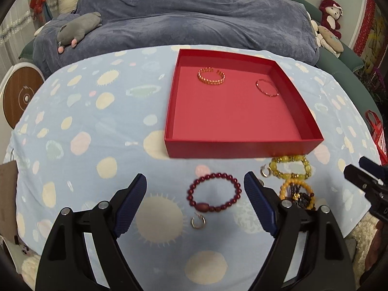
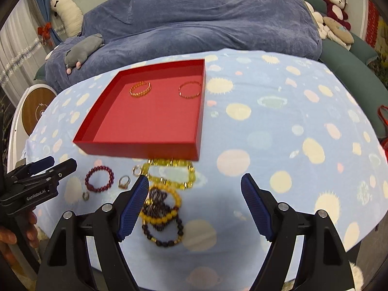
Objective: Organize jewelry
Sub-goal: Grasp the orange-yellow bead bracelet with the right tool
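Observation:
A red tray [image 1: 242, 149] [image 2: 135, 150] holds a gold cuff bracelet [image 1: 211, 76] [image 2: 140, 89] and a thin red bangle [image 1: 266, 87] [image 2: 190, 90]. In front of it on the cloth lie a dark red bead bracelet [image 1: 214, 196] [image 2: 99, 178], a yellow bead bracelet [image 1: 289, 167] [image 2: 169, 173], an orange bead bracelet [image 1: 297, 194] [image 2: 162, 203], a dark bead bracelet [image 2: 162, 232] and small silver rings [image 1: 198, 222] [image 2: 124, 181]. My left gripper [image 1: 195, 185] is open above the dark red bracelet. My right gripper [image 2: 195, 185] is open, just right of the bracelet pile.
The table wears a light blue spotted cloth [image 1: 84, 121] [image 2: 291, 121]. Behind it is a sofa under a blue blanket [image 1: 194, 19] with plush toys [image 1: 77, 28]. A round wooden-faced device [image 1: 20, 95] stands at left. A red bag [image 1: 375, 131] hangs at the right edge.

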